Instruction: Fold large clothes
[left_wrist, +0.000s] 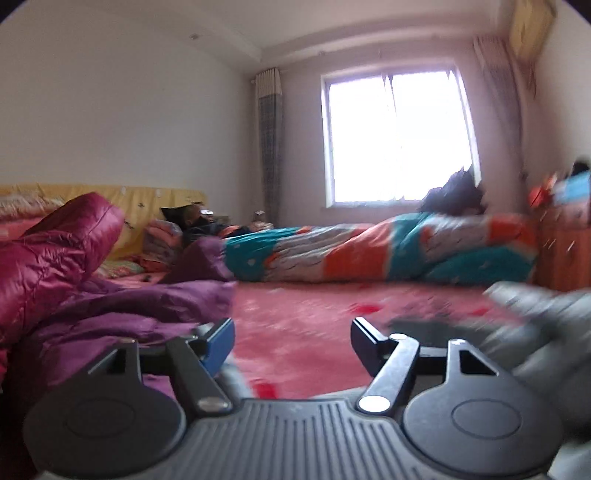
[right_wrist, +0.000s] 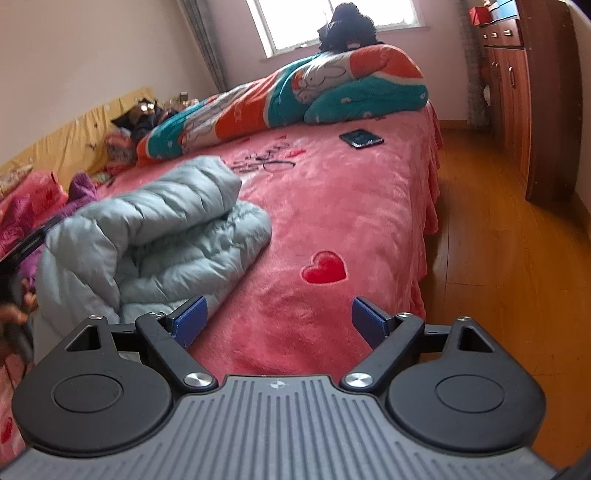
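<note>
Pink plush bedspread (right_wrist: 351, 206) with red hearts covers the bed across both views. In the left wrist view, going from the left, a magenta quilted jacket (left_wrist: 55, 251) lies heaped over a purple one (left_wrist: 122, 306), both on the bed against a yellow headboard (left_wrist: 147, 206). The left gripper (left_wrist: 291, 338) sits low over the bedspread just right of the purple jacket, its fingers (left_wrist: 219, 341) spread well apart with nothing between them; only pink cloth shows in the gap. Farther back a teal, orange and grey quilt (left_wrist: 388, 247) is rolled along the far side of the bed below a bright window (left_wrist: 399, 136), and a blurred grey mass (left_wrist: 546, 325) fills the right edge. In the right wrist view, a hand (right_wrist: 14, 314) holding a dark handle shows at the far left edge. Beside it the pale blue-grey puffer jacket (right_wrist: 155, 240) lies on the bedspread, bunched and folded over itself in a thick roll. The right gripper (right_wrist: 277, 319) hovers over the near edge of the bed, fingers (right_wrist: 190, 321) wide apart and empty; its left finger is just at the jacket's near hem, though whether it touches I cannot tell. A dark phone-like slab (right_wrist: 362, 139) lies farther up the bed, with a wooden floor (right_wrist: 498, 258) and cabinet (right_wrist: 517, 92) to the right.
</note>
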